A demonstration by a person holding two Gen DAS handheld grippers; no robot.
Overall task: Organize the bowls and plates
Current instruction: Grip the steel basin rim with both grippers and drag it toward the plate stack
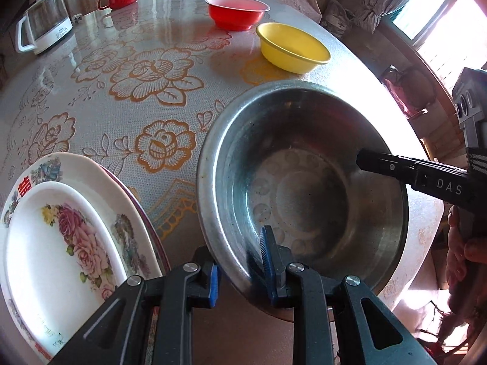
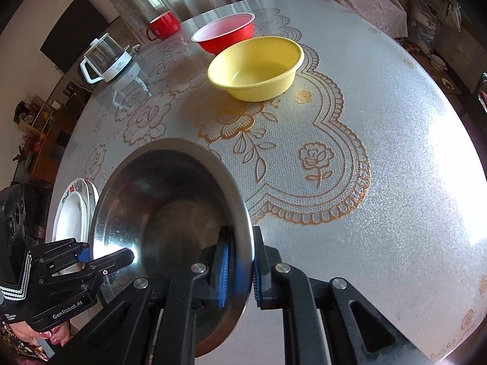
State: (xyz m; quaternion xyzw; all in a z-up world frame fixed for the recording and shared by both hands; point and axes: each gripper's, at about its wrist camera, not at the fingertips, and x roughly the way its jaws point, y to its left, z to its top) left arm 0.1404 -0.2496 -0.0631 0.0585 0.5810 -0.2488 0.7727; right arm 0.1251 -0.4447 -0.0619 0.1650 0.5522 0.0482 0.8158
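Steel bowl (image 1: 304,182) sat at the desk's (image 1: 121,91) near edge, both grippers pinching its rim: left gripper (image 1: 240,270) nearside, right gripper (image 2: 240,270) opposite; yellow bowl (image 2: 255,68) lay ahead.

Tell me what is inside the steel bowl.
The steel bowl looks empty: only its bare embossed bottom shows, plus the fingertips clamping its rim. The gripper fingers cover small patches of the wall.

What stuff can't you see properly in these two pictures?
- Plate stack: left wrist view; frame edge and left gripper cut it off, count unclear.
- Metal bowl: right wrist view; right gripper covers its near rim.
- Kettle label: too small.
- Red mug contents: hidden by its wall.
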